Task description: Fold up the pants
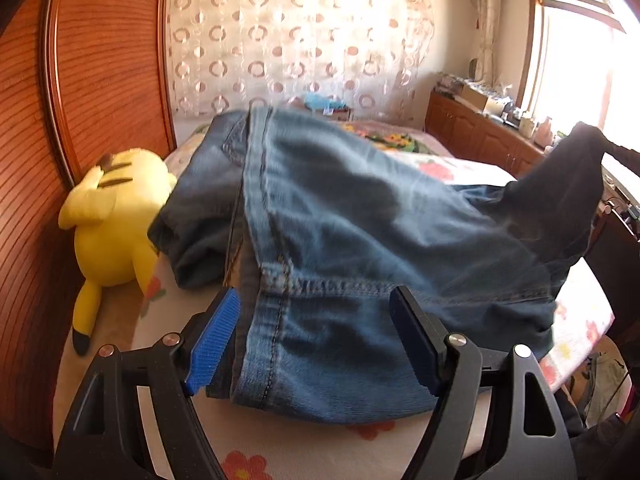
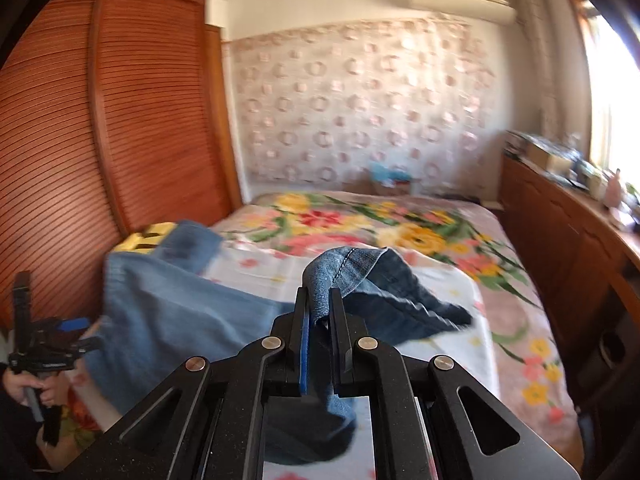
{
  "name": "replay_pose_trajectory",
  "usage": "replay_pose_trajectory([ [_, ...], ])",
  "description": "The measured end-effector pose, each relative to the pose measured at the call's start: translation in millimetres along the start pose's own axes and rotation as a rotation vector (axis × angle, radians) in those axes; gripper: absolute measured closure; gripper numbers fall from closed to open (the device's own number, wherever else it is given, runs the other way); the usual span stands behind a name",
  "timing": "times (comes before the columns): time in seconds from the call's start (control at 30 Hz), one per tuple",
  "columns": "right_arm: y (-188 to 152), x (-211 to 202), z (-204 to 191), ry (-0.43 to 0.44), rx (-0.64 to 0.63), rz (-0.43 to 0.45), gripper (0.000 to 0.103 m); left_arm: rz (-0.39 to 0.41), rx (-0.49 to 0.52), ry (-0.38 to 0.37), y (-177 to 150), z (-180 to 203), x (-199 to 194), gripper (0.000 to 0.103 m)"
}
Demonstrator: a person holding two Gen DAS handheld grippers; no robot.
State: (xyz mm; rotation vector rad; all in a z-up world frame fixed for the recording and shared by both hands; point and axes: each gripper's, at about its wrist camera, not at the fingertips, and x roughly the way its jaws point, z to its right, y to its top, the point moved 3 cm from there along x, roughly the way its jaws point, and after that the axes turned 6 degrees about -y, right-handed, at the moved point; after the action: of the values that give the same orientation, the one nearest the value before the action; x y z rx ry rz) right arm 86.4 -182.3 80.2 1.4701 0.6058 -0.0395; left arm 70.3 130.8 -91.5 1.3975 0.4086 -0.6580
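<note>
Risk: the right claw (image 2: 319, 312) pinches only a thin edge of the jeans (image 1: 360, 248); the heavy denim may slip out mid-lift, spoiling the fold. Left claw (image 1: 316, 344) stands wide, gripping nothing, jeans leg lying between its fingers. Jeans sprawl on the bed (image 2: 400, 220), toward 12 o'clock from both claws; plush toy (image 1: 112, 216) at 10.

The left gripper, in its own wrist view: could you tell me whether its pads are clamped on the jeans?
No, the left gripper stands wide open, its blue pads apart with the jeans lying between them.

Window (image 1: 576, 64) glare at right; motion blur, fisheye-warped edges.
</note>
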Motion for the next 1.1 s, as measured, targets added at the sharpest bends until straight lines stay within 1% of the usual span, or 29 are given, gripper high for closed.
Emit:
replay_pose_trajectory([
  [0.13,21.3,-7.3,-57.9,0.215,-0.029,0.015,0.095,0.031,0.018,-0.012,8.6,5.9,-11.7,0.025],
  [0.2,24.6,-7.3,-81.5,0.280,-0.069,-0.004,0.094,0.042,0.021,-0.019,10.9,7.4,-16.1,0.025],
  [0.23,23.5,-4.7,-89.1,0.304,-0.087,-0.025,0.091,0.044,0.021,-0.022,11.6,8.0,-17.2,0.025],
  [0.27,21.7,-0.9,-94.0,0.316,-0.104,-0.042,0.082,0.046,0.023,-0.024,12.1,8.3,-17.9,0.025],
  [0.3,20.3,3.4,-96.9,0.316,-0.120,-0.050,0.067,0.046,0.026,-0.026,12.5,8.6,-18.3,0.025],
  [0.33,16.7,6.9,-96.5,0.307,-0.139,-0.059,0.061,0.046,0.028,-0.027,13.1,9.9,-18.5,0.025],
  [0.37,13.7,9.5,-94.0,0.302,-0.145,-0.064,0.059,0.046,0.028,-0.029,12.9,10.0,-18.3,0.025],
  [0.43,8.1,16.3,-85.4,0.277,-0.149,-0.078,0.059,0.045,0.027,-0.039,12.4,10.4,-17.2,0.025],
  [0.53,0.7,32.3,-79.5,0.210,-0.148,-0.110,0.059,0.037,0.026,-0.053,10.7,14.3,-13.6,0.025],
  [0.6,-7.5,43.7,-74.9,0.195,-0.134,-0.144,0.059,0.030,0.031,-0.062,9.6,18.0,-10.8,0.025],
  [0.67,-17.2,50.0,-78.7,0.172,-0.134,-0.176,0.059,0.025,0.036,-0.077,9.7,23.1,-8.1,0.025],
  [0.87,-37.1,87.7,-89.1,0.181,-0.110,-0.282,0.059,0.022,0.078,-0.108,8.8,46.0,-9.4,0.025],
  [0.93,-39.6,86.2,-85.0,0.177,-0.108,-0.307,0.059,0.015,0.088,-0.115,7.5,49.1,-8.8,0.025],
  [1.1,-45.4,95.7,-76.6,0.159,-0.086,-0.354,0.059,-0.038,0.111,-0.128,-3.9,54.6,4.6,0.025],
])
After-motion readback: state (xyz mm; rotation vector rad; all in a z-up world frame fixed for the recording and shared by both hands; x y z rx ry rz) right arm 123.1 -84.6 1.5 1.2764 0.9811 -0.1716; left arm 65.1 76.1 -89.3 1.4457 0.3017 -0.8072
